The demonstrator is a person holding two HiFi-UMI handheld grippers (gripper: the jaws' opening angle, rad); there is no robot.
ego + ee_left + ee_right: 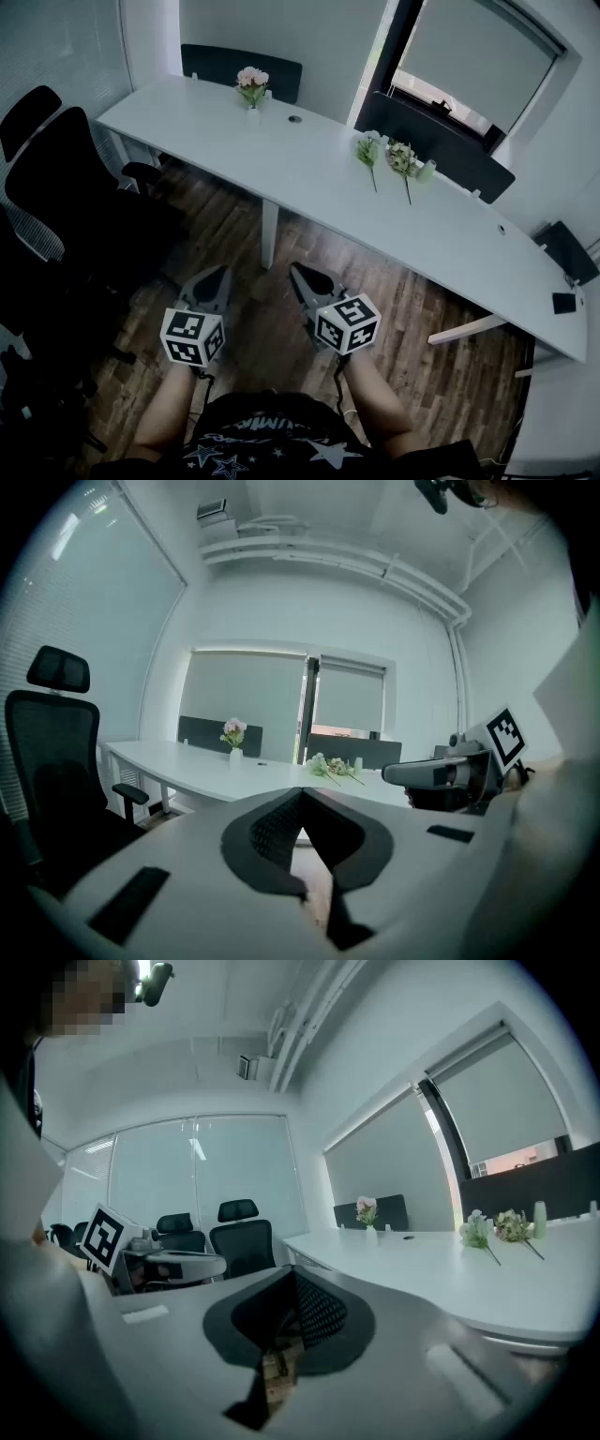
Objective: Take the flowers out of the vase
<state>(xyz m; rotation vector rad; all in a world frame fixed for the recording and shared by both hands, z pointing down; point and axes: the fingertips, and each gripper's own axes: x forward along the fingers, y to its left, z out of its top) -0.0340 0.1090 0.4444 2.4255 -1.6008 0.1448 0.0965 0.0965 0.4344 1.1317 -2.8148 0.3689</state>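
The long white counter [319, 183] runs diagonally across the room, well ahead of the person, who stands back from it on the wooden floor [248, 234]. Black office chairs [66, 178] are pulled away at the left, which leaves a free walk to the counter's near edge.

Both tools are held low by the person's waist, side by side and pointing roughly level toward the counter. That reads as a resting carry rather than a reach. The left gripper [212, 286] has its jaws pressed together on nothing, and the right gripper [307, 284] is likewise closed and empty. They would need to spread before taking any stem.

The vase [251, 114] stands upright near the counter's far left end, a bunch of pink flowers [251, 80] rising from its mouth — the task's thing, far out of reach from here. Two loose stems [386, 159] lie flat further right along the counter, well apart from the vase. Probably they were laid there as a drop spot.

No brand or label can be read. The marker cubes [348, 323] carry only black-and-white square patterns, and the print on the black shirt [272, 441] is too blurred to make out.
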